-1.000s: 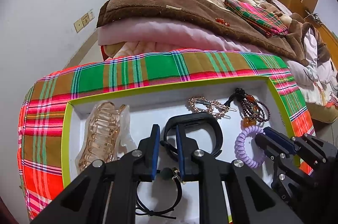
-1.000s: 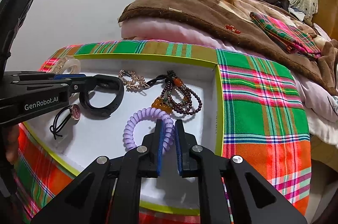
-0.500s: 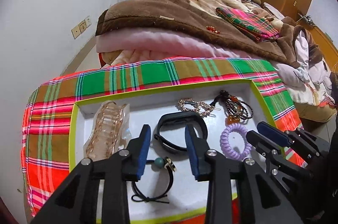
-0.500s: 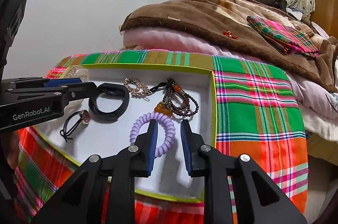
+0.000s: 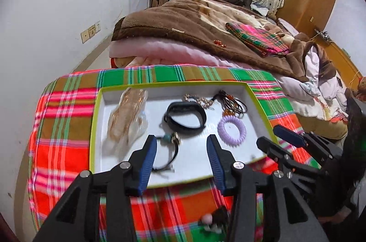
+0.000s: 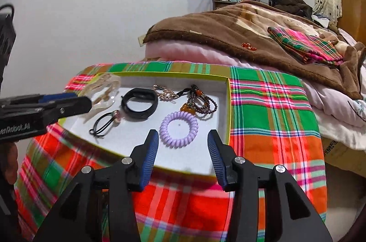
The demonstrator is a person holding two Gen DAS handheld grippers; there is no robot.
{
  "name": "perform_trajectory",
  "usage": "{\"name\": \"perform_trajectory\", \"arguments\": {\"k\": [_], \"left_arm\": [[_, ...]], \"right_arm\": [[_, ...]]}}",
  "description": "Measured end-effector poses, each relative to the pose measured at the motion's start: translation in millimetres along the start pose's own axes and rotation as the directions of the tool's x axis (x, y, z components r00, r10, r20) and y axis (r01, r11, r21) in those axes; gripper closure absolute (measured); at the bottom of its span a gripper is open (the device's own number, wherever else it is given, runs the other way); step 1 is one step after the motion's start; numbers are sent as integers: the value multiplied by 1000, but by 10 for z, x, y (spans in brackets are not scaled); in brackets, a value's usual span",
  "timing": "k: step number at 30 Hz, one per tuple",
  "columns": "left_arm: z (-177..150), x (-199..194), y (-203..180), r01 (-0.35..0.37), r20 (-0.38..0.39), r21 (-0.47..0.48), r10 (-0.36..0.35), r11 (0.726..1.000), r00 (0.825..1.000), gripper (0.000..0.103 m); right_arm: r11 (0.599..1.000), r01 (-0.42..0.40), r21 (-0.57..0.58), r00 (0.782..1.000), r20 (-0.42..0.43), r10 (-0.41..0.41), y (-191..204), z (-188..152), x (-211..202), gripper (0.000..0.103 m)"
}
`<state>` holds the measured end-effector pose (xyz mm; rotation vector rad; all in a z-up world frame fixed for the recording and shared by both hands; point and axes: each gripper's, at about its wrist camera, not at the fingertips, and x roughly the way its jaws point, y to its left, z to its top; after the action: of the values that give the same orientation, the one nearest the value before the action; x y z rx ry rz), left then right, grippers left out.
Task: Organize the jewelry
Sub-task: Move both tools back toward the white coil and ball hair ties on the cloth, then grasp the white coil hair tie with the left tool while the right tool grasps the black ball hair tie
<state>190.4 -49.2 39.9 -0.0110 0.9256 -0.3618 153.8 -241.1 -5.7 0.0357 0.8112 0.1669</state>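
Observation:
A white tray with a lime rim (image 5: 92, 127) (image 6: 228, 109) lies on a plaid cloth. In it are a clear hair claw (image 5: 127, 116) (image 6: 101, 91), a black band (image 5: 185, 115) (image 6: 139, 103), a black hair tie with a bead (image 5: 170, 143) (image 6: 106, 122), a purple coil tie (image 5: 232, 128) (image 6: 178, 128), a gold clip (image 5: 199, 100) (image 6: 165, 92) and a dark bead bracelet (image 5: 233, 103) (image 6: 200, 102). My left gripper (image 5: 181, 162) is open and empty above the tray's near edge. My right gripper (image 6: 183, 157) (image 5: 274, 136) is open and empty, just short of the coil tie.
The plaid cloth (image 5: 64, 109) (image 6: 270, 114) covers a small stand with drop-offs all round. A bed with a brown blanket (image 5: 194, 20) (image 6: 228, 29) lies behind. A white wall (image 5: 45, 13) is to the left. Small objects (image 5: 212, 221) lie on the cloth near me.
Both grippers have opened wide and pulled back up from the tray. The left one has let go of the beaded hair tie and the right one of the coil tie.

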Motion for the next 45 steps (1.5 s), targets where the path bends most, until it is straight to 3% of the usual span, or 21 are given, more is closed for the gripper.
{"name": "perform_trajectory", "arguments": {"k": [13,24,35,39,42,44,45], "left_arm": [[-548,-401,0,31,20,-18,-31,999,999,54],[-1162,-248,-73,26,-105,9,-25,1000,994,54],[-1335,-175,-234,10,-131,81,1,997,991,54],[-1372,-156,-304,-32,-118,140,48,990,992,54],[-1395,-169,-313,-68,-99,167,86,984,991,67],[-1383,-192,-245,-69,-101,146,84,987,991,88],[-1378,-203,-196,-66,-103,131,80,989,992,90]], "right_arm": [[999,-32,-9,999,36,32,62,-319,-388,57],[997,-66,-43,997,37,68,174,-554,-563,57],[996,-66,-62,997,23,67,259,-599,-579,57],[995,-61,-81,998,14,63,327,-583,-552,57],[994,-61,-89,998,7,61,377,-571,-530,57],[994,-62,-92,998,3,62,404,-563,-512,57],[994,-63,-93,998,-1,63,418,-559,-500,57]]}}
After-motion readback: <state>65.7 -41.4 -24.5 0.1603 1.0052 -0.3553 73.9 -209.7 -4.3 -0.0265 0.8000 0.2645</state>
